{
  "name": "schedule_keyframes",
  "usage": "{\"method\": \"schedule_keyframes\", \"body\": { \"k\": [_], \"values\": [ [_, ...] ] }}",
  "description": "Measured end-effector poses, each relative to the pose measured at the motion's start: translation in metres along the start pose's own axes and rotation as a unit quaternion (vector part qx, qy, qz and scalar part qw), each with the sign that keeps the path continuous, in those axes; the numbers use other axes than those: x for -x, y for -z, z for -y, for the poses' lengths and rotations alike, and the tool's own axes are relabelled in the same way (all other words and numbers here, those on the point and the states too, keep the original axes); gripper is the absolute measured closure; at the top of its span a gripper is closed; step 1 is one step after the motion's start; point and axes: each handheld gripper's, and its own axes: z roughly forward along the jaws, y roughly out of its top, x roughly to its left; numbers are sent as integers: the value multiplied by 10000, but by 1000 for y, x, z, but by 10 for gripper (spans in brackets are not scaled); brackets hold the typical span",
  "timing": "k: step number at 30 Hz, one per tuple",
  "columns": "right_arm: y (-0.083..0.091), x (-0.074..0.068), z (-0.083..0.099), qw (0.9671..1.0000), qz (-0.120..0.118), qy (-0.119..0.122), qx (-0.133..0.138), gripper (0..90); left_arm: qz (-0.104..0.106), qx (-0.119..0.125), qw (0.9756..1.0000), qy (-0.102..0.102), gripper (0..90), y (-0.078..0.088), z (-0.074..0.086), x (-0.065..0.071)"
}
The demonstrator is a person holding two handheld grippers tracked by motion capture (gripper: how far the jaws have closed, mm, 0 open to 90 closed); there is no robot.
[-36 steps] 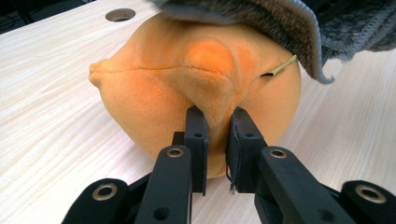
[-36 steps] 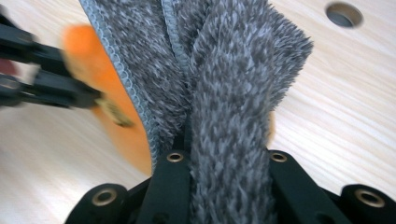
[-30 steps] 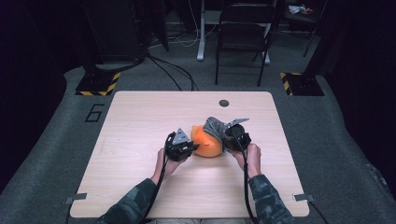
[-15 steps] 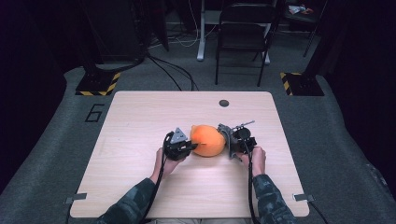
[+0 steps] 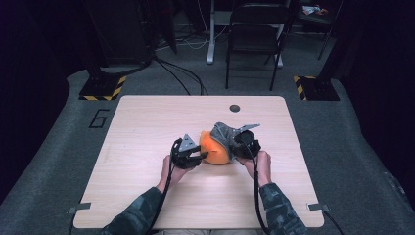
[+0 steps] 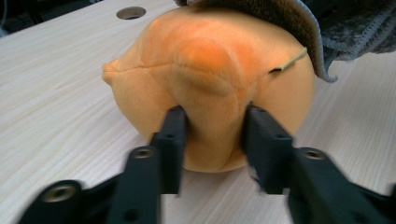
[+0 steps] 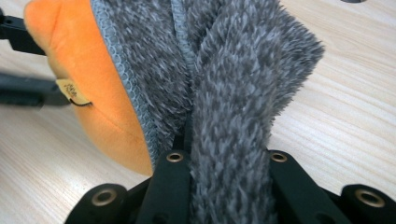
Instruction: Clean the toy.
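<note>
A round orange plush cushion point(image 5: 214, 149) lies a little past the middle of the pale wooden table point(image 5: 147, 127), with a grey fuzzy fabric cover point(image 5: 226, 134) draped over its far right side, at about one o'clock on the cushion in the high view.

The left tool point(image 5: 199, 157) sits at the cushion's nine o'clock. In the left gripper view its two black jaws stand either side of a soft bulge on the orange plush point(image 6: 205, 79); they have just been opening, and the fingertips point(image 6: 173, 122) lie against the fabric rather than squeezing it hard (the bulge still sits between them), so the left tool is parted around the cushion.

The right tool point(image 5: 241, 145) is at the cushion's three o'clock. In the right gripper view its jaws are clamped on a thick fold of the grey cover point(image 7: 224, 93), which rises straight up between them and wraps onto the orange cushion point(image 7: 88, 93) at ten o'clock in that view. A small tan label point(image 7: 70, 91) shows on the cushion's seam.

A round dark hole point(image 5: 235, 108) marks the table at twelve o'clock from the cushion. A black folding chair point(image 5: 257, 34) stands on the floor beyond the table's far edge.
</note>
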Motion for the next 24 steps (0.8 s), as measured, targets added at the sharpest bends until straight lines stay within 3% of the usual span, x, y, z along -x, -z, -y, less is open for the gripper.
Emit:
{"method": "schedule_keyframes", "body": {
  "k": [2, 5, 7, 11, 15, 18, 20, 21, 24],
  "values": [
    [1, 4, 1, 10000, -15, -88, 10, 794, -53, -44, 9999, -153, 499, -1, 0, 4],
    [0, 8, 3, 9998, -42, -174, 34, 794, -111, -63, 9996, -252, 495, -7, 2, 8],
    [-1, 8, 3, 9998, -30, -199, 46, 794, -166, -20, 9993, -330, 583, -10, 3, 10],
    [1, 7, 3, 9998, -28, -186, 103, 794, -159, 60, 9997, -199, 770, -11, 4, 7],
    [15, 1, -5, 9995, -20, -75, 302, 794, -69, 63, 10000, 11, 822, -6, 1, 4],
    [30, -12, -14, 9985, -165, 39, 522, 794, 17, 127, 9998, 137, 830, -3, -6, 6],
    [38, -29, -19, 9974, -268, 270, 608, 794, 127, 109, 9996, 207, 832, 1, -10, 9],
    [39, -34, -20, 9971, -283, 401, 588, 794, 154, 142, 9994, 270, 832, 3, -11, 11],
    [31, -48, -19, 9969, -278, 576, 449, 794, 193, 81, 9996, 192, 831, 4, -13, 12]
  ]
}}
